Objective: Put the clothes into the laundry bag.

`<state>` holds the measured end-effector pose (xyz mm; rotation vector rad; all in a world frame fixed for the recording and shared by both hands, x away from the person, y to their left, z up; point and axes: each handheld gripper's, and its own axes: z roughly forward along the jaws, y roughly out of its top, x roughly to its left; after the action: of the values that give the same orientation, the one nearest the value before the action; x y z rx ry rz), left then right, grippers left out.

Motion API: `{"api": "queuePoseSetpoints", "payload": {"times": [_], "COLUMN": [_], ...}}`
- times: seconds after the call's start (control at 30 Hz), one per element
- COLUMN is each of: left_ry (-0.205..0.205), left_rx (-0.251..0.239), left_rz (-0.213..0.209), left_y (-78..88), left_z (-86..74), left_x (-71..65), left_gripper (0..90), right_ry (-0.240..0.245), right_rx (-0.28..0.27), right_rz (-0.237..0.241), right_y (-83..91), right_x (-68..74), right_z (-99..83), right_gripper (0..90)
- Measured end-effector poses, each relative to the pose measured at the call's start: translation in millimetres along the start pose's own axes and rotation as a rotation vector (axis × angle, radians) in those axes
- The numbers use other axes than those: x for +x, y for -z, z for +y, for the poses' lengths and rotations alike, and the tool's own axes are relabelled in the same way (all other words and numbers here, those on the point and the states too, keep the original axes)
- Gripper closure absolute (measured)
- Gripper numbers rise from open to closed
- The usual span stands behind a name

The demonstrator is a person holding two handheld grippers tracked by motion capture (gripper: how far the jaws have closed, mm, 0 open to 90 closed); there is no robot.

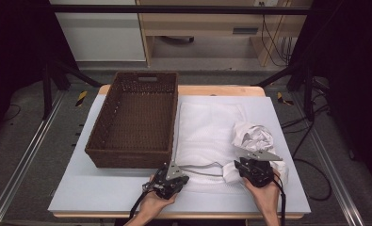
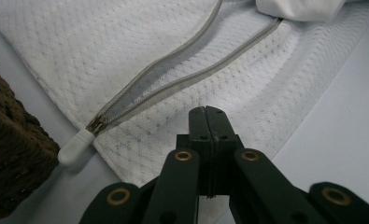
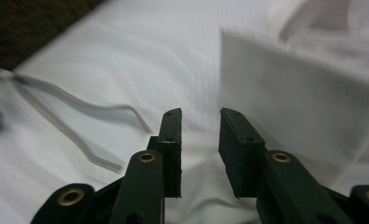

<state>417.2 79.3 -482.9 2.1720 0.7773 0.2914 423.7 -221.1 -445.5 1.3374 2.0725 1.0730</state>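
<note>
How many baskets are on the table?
1. The brown woven basket sits on the left half of the table, right beside the white zippered mesh bag. Nothing looks hidden behind it.

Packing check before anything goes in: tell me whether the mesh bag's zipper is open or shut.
Open. The zipper has its two grey tracks spread apart across the white mesh bag, joining only at the slider near the white pull tab.

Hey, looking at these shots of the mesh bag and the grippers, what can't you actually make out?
- Mesh bag contents: high view, white cloth hides them.
- Left hand-held gripper: shut; pinched fabric unclear, left gripper view.
- Right hand-held gripper: open; fabric ahead blurred.
- Crumpled white cloth: type unreadable, too small.
</note>
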Motion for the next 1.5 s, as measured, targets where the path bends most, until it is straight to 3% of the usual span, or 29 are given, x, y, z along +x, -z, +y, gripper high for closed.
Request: {"api": "queuePoseSetpoints", "payload": {"times": [0.03,0.07,0.17,0.23,0.27,0.3,0.33,0.43,0.6,0.73,0.77,0.8,0.87,0.97,1.13,1.23,1.37,1.4,1.43,1.5], "left_ry": [0.000,-0.003,-0.004,-0.008,-0.008,-0.006,-0.007,-0.010,0.003,0.006,0.006,0.010,0.009,0.005,0.000,-0.027,-0.043,-0.057,-0.057,-0.084], "left_rx": [0.000,0.003,0.005,0.005,0.004,0.006,0.008,0.009,0.011,0.011,0.011,0.012,0.012,0.004,-0.059,-0.100,-0.112,-0.098,-0.098,-0.079], "left_rz": [0.000,0.002,0.000,0.001,0.000,-0.001,-0.001,0.003,-0.006,-0.005,-0.005,-0.009,-0.007,-0.013,-0.004,0.020,0.048,0.054,0.054,0.078], "left_y": [0.0,-0.4,-0.9,-0.8,-0.8,-0.7,-0.8,-1.0,-1.4,-1.7,-1.7,-2.1,-2.4,-1.1,11.0,16.5,10.2,1.4,1.4,-13.4], "left_z": [0.0,-0.2,0.0,-0.3,-0.4,-0.2,0.0,0.1,0.6,1.0,1.0,1.6,2.3,5.1,18.6,39.1,56.5,67.9,67.9,82.8], "left_x": [0.0,-0.1,-1.4,-1.3,-1.1,-0.8,-0.9,-1.6,-0.2,-0.1,-0.1,0.1,0.8,1.9,3.2,0.4,-1.1,-1.3,-1.3,-1.0], "left_gripper": [89.9,89.9,89.9,89.9,89.9,89.9,89.9,89.8,89.9,89.9,89.9,89.9,89.8,89.6,84.7,79.1,69.4,66.8,64.4,62.5], "right_ry": [0.000,0.009,0.023,0.031,0.035,0.035,0.046,0.044,0.031,0.060,0.060,0.051,0.038,0.033,0.006,0.002,-0.006,0.000,0.000,0.009], "right_rx": [0.000,-0.048,-0.066,-0.045,-0.011,-0.011,0.036,0.078,0.095,0.116,0.116,0.123,0.126,0.099,0.021,-0.027,-0.066,-0.075,-0.075,-0.074], "right_rz": [0.000,0.033,0.071,0.103,0.125,0.125,0.113,0.088,0.094,0.060,0.060,0.054,0.047,0.044,0.072,0.082,0.096,0.107,0.107,0.115], "right_y": [0.0,6.0,3.4,-9.0,-26.2,-26.2,-42.6,-56.2,-59.4,-64.3,-64.3,-64.5,-63.9,-59.8,-44.3,-34.7,-27.7,-26.6,-26.6,-27.0], "right_x": [0.0,7.0,16.6,26.7,35.4,35.4,40.3,38.8,35.3,37.2,37.2,35.7,34.7,34.4,28.2,24.3,21.8,20.2,20.2,19.8], "right_z": [0.0,8.7,15.6,18.8,17.7,17.7,13.5,4.7,2.1,1.0,1.0,2.3,2.6,4.2,11.3,16.5,18.2,18.6,18.6,18.3], "right_gripper": [69.6,68.0,66.9,66.1,65.1,65.1,63.6,61.6,62.9,75.3,75.3,83.2,88.2,89.0,89.0,89.0,89.1,89.0,89.0,89.1]}}
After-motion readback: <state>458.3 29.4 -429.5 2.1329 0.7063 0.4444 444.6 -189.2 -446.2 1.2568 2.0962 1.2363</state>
